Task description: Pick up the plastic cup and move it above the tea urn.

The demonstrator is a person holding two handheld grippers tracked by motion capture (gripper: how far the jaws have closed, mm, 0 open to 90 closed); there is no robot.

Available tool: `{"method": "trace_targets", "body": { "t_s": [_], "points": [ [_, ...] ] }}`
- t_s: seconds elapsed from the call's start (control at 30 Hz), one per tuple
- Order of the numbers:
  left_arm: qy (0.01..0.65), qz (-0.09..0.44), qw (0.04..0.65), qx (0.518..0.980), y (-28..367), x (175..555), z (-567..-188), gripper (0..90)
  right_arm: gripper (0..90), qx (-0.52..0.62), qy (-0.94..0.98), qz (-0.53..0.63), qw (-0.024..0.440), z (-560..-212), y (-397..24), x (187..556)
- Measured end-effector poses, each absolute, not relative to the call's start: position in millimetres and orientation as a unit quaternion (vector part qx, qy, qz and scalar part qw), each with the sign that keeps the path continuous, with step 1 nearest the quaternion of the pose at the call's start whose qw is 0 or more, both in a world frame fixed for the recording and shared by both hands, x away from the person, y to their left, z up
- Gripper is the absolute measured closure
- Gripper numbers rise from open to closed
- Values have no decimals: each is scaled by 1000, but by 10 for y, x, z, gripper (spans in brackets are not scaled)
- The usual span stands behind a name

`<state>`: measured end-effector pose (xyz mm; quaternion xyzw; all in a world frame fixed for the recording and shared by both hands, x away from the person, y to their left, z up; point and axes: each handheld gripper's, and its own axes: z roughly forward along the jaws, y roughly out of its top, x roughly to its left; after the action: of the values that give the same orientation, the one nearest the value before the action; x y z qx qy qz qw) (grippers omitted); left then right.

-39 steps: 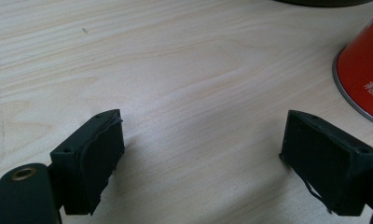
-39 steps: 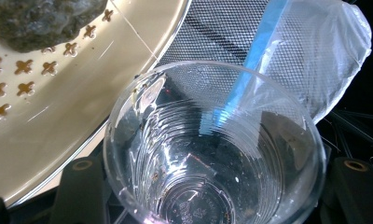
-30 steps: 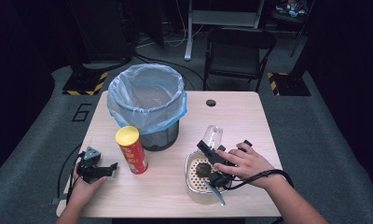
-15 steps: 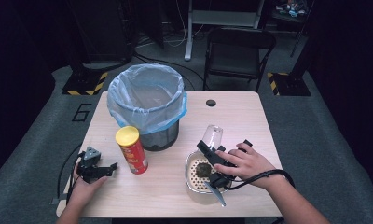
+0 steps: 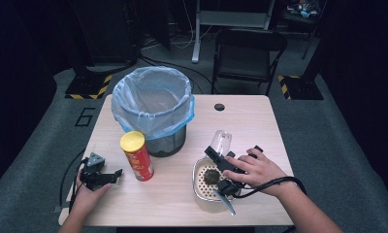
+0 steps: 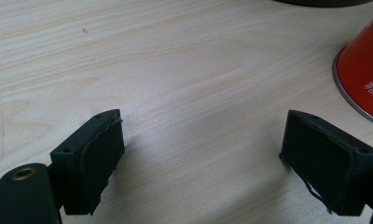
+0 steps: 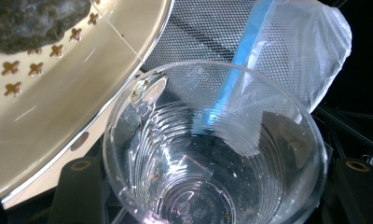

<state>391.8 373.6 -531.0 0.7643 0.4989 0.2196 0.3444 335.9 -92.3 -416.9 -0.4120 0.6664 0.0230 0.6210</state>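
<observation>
Near the counter's point(image 5: 260, 116) front-left corner, the left claw point(image 5: 115, 174) rests with jaws wide apart and nothing between them, just beside the red chip can point(image 5: 137, 156). Toward the front-right edge, the right claw point(image 5: 220, 161) grips a clear plastic cup point(image 7: 212, 154), tilted over the perforated cream strainer bowl point(image 5: 200, 187) holding a dark lump point(image 5: 211, 175). The bag-lined mesh wastebasket point(image 5: 153, 109) stands toward the back-left.

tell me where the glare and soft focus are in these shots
Right gripper view: bright highlights streak the clear plastic cup, and the cream tray beside it is soft. Left gripper view: the jaws throw soft shadows on the table. High view: the room behind the table is dark and murky.
</observation>
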Motion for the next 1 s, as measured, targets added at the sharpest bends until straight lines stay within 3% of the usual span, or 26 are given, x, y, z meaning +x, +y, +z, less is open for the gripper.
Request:
{"method": "trace_targets", "body": {
  "t_s": [0.27,0.43,0.67,0.83,1.0],
  "points": [
    [499,220,344,764,3736,3918,-5310,127,327,-417,668,29,616,-4156,-911,3368],
    [499,220,344,764,3736,3918,-5310,127,320,-360,694,95,617,-4044,-918,3405],
    [499,220,344,764,3736,3918,-5310,127,319,-230,776,236,537,-3914,-970,3520],
    [499,220,345,764,3735,3918,-5310,127,318,-130,823,335,440,-3817,-1027,3648],
    [499,220,344,765,3736,3918,-5310,127,318,-36,820,428,377,-3746,-1126,3806]
  ]
}}
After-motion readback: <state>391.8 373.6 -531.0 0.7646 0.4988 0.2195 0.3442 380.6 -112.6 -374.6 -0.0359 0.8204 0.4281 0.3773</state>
